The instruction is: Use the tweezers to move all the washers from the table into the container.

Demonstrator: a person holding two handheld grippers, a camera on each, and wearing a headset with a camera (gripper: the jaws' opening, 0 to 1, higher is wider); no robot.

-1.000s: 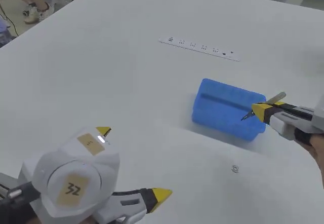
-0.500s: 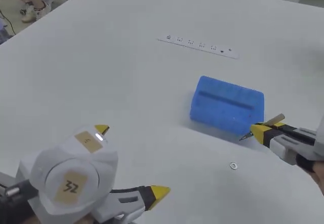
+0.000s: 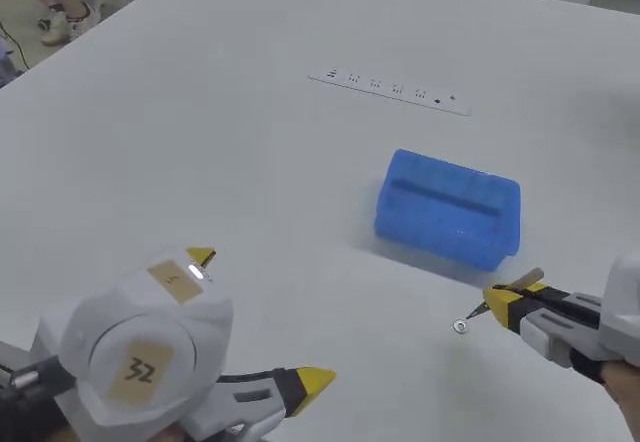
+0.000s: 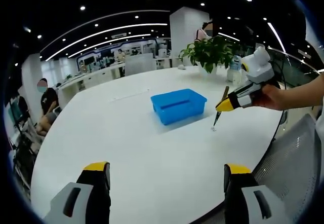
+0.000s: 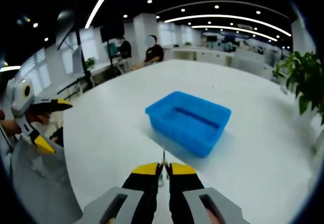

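Note:
A blue rectangular container (image 3: 448,207) stands on the white table (image 3: 200,132). One small metal washer (image 3: 460,326) lies on the table just in front of it. My right gripper (image 3: 500,300) is shut on thin tweezers (image 3: 476,313), whose tip hovers right beside the washer. From the left gripper view, the tweezers (image 4: 217,117) point down at the washer (image 4: 213,129) next to the container (image 4: 178,105). In the right gripper view the tweezers (image 5: 163,158) stick out between closed yellow tips, aimed toward the container (image 5: 190,120). My left gripper (image 3: 260,318) is open at the near left, holding nothing.
A white strip of sockets (image 3: 390,90) is set flat in the table beyond the container. A potted plant (image 4: 212,51) stands at the table's far side. People sit at desks in the background. The table edge runs along the upper left (image 3: 100,37).
My right gripper with the tweezers has moved from above the container's near right corner down toward me, so the tip is now beside the washer. The left gripper has stayed put.

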